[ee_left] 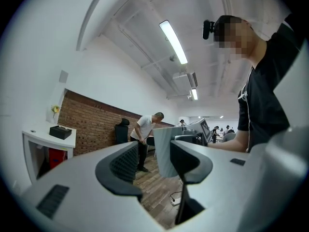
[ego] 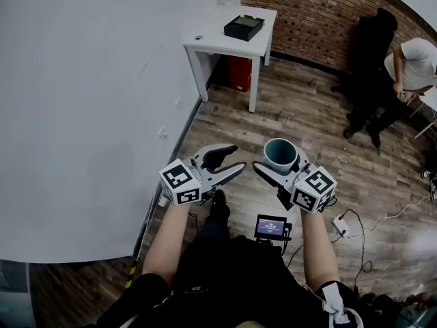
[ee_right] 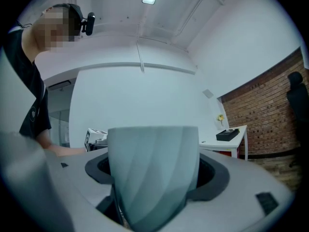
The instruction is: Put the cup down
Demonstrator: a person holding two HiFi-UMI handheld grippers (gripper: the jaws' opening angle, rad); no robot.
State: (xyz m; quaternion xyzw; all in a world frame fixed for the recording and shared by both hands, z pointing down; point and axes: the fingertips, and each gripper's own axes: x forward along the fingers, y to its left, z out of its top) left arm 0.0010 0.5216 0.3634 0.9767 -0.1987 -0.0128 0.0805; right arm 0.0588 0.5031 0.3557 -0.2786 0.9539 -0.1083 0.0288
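A teal cup (ego: pixel 280 154) with a ribbed wall stands upright between the jaws of my right gripper (ego: pixel 278 161), held in the air over the wood floor. In the right gripper view the cup (ee_right: pixel 154 173) fills the gap of the right gripper (ee_right: pixel 154 180), and both pads press on its sides. My left gripper (ego: pixel 235 157) hovers just left of the cup at about the same height, open, with nothing between its fingers. In the left gripper view the cup (ee_left: pixel 163 153) shows beyond the left gripper (ee_left: pixel 153 164), apart from its pads.
A white wall (ego: pixel 82 115) runs along the left. A white table (ego: pixel 232 39) at the back carries a black box (ego: pixel 244 27), with a red bin (ego: pixel 240 72) under it. A person (ego: pixel 410 67) stands beside a black chair (ego: pixel 372 46). A power strip (ego: pixel 340 224) and cables lie on the floor.
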